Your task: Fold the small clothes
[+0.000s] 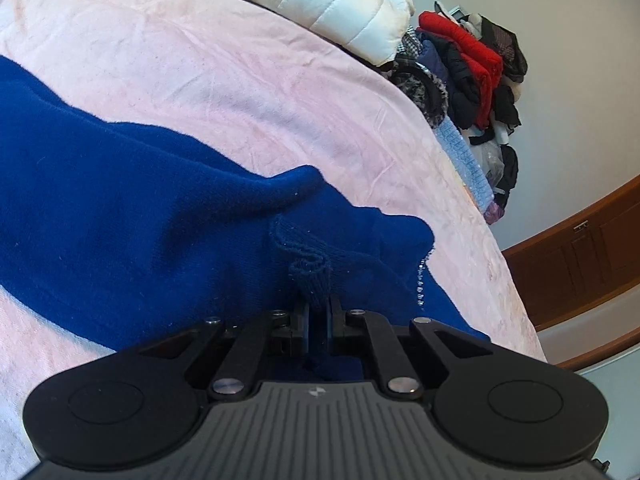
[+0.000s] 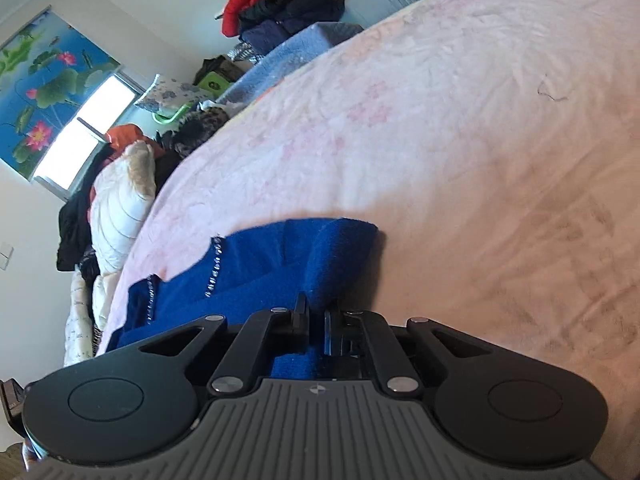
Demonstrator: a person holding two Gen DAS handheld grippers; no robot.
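Both claws are clamped on the same blue knit garment, which lies on the pink bedspread.

Left gripper: jaws nearly closed, with a bunched ribbed edge of the knit pinched between them. It looks like a cuff or hem; can't tell which. I'm gripping the rib because it's the thickest, least slippery bit, so it shouldn't pull out when lifted.

Right gripper: jaws also narrow, blue fabric passing between them at a folded corner. With two separate hold points I can keep an edge taut and carry it over in one move, my guess for the fold coming up.

Most of the garment rests on the bedspread to the left in the left wrist view; only the gripped parts are raised. It sits fairly near the bed edge, and I'd judge slip-off the main risk.

Counts:
- blue garments in work: 1
- grippers on it: 2
- rhinestone trim rows: 2 in the right wrist view, 1 short run in the left
- white puffer jackets: at least 1 beyond the bed; possibly a second
- clothes heap against the wall: 1 pile, pieces uncountable; red jacket on top
- lotus-print blind: 1, over the window
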